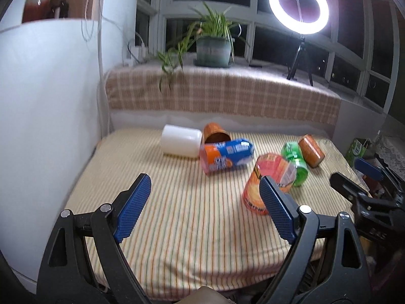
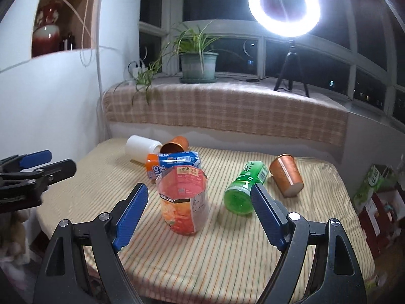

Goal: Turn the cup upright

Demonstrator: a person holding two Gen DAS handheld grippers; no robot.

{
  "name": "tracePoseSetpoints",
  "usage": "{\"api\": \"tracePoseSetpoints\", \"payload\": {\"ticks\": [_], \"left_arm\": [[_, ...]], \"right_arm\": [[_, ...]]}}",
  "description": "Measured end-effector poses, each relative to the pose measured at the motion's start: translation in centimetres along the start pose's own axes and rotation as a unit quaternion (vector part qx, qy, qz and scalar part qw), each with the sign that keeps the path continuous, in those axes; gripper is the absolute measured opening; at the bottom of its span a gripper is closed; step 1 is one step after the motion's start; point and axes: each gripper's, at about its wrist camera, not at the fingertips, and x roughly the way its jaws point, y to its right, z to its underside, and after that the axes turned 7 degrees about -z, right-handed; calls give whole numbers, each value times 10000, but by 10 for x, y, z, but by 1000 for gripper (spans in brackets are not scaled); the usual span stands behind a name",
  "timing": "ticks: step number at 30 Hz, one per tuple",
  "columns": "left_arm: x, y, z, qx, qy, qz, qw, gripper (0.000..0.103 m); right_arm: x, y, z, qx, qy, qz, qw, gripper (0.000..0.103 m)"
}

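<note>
Several cups lie on the striped tablecloth [image 1: 177, 215]. An orange-pink clear cup [image 2: 183, 200] stands upright near the front; it also shows in the left wrist view [image 1: 268, 179]. A white cup [image 1: 181, 140], a copper cup [image 1: 216, 133], a blue-orange cup [image 1: 226, 155], a green cup [image 2: 244, 187] and another copper cup [image 2: 286, 174] lie on their sides. My left gripper [image 1: 205, 192] is open and empty, left of the orange-pink cup. My right gripper [image 2: 200, 192] is open, its fingers either side of the orange-pink cup, not touching it.
A checked cloth covers the window ledge [image 2: 227, 106] behind the table, with a potted plant [image 2: 198, 63] and a ring light [image 2: 283, 7] on a tripod. A white wall [image 1: 45, 101] stands at the left. Boxes [image 2: 374, 192] sit beyond the table's right edge.
</note>
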Motion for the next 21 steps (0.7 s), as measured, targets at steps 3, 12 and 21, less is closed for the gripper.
{"api": "tracePoseSetpoints", "payload": {"ticks": [3,12,21], "left_arm": [[-8,2,0,2,237,-32,9997,90],[-32,5,7,-40,821,-108,9966,92],[-57,26,30,347,1357,-319,9896,103]], "right_arm": [[-15,0,0,59,162,156,9997,83],[-51,2,6,203,593,572,9964,83],[-69,6,18,374,909,890,9912,86]]}}
